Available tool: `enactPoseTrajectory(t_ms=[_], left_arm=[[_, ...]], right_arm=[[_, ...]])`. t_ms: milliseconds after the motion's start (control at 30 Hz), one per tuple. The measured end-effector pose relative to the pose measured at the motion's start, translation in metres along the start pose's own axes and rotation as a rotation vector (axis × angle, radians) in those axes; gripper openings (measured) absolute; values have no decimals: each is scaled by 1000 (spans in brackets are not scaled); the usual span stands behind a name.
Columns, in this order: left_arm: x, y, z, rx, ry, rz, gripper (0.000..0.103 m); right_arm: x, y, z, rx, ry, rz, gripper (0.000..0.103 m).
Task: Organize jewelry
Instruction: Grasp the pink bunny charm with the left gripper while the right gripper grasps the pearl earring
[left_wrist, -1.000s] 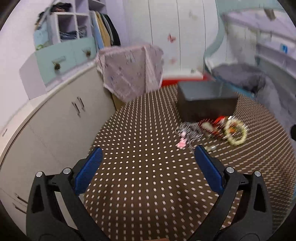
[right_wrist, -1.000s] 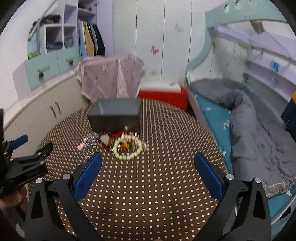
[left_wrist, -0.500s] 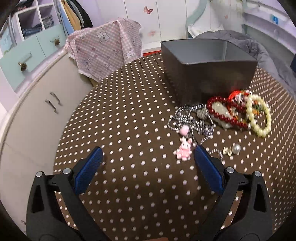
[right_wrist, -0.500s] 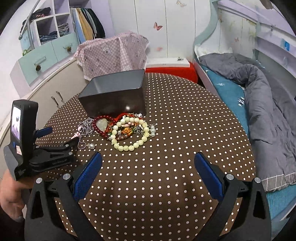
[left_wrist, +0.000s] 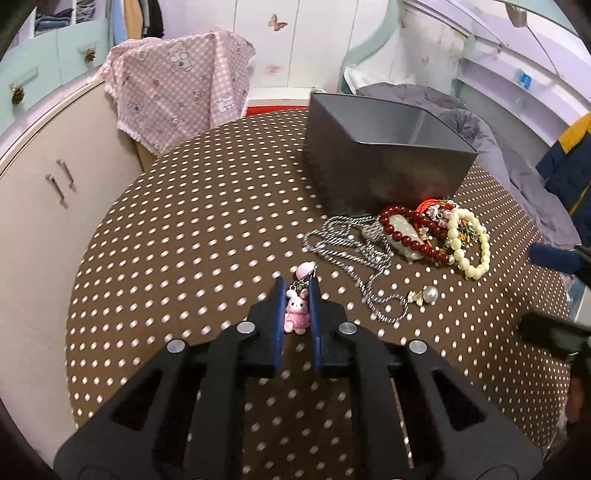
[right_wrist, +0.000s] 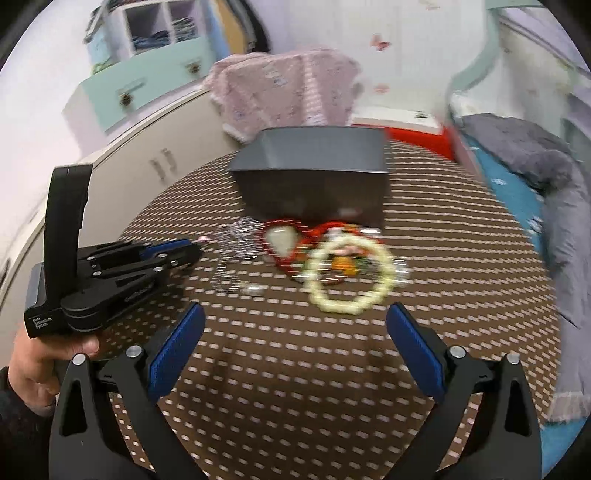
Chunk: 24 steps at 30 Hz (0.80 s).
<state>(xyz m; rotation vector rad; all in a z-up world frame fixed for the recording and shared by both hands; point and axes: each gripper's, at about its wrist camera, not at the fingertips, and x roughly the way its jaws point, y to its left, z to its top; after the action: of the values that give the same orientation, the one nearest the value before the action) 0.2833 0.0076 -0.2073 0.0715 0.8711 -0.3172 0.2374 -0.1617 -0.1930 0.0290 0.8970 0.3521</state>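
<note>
Left tool (left_wrist: 295, 291) clamped on pink bunny charm (left_wrist: 295, 311); right tool (right_wrist: 293, 325) apart.

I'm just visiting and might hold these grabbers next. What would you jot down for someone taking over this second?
Left gripper: closed around the pink bunny charm; whether it is lifted off the table is unclear.
Right gripper: open, empty, above the polka-dot table.
Grey box: nothing visible inside from these views.
Beside it lie the silver chain, red bead bracelet, cream bead bracelet and pearl earring.
Done: charm gripped.
Left: likely everything goes into the box.
</note>
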Motion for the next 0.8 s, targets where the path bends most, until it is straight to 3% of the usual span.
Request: enactPoseTrajectory(t_ms=[100, 200, 333, 467, 800], left_arm=[[-8, 11, -2, -26, -8, 1, 12], [-14, 14, -4, -46, -21, 1, 12], [-21, 14, -9, -61, -29, -13, 12], [-23, 10, -12, -67, -28, -28, 12], [-51, -3, 7, -63, -93, -52, 12]], right_arm=[[17, 8, 4, -32, 31, 55, 64], [36, 10, 8, -53, 52, 45, 49], [50, 12, 11, -92, 44, 4, 37], [51, 17, 10, -150, 38, -7, 9], [-2, 2, 24, -103, -75, 80, 9]])
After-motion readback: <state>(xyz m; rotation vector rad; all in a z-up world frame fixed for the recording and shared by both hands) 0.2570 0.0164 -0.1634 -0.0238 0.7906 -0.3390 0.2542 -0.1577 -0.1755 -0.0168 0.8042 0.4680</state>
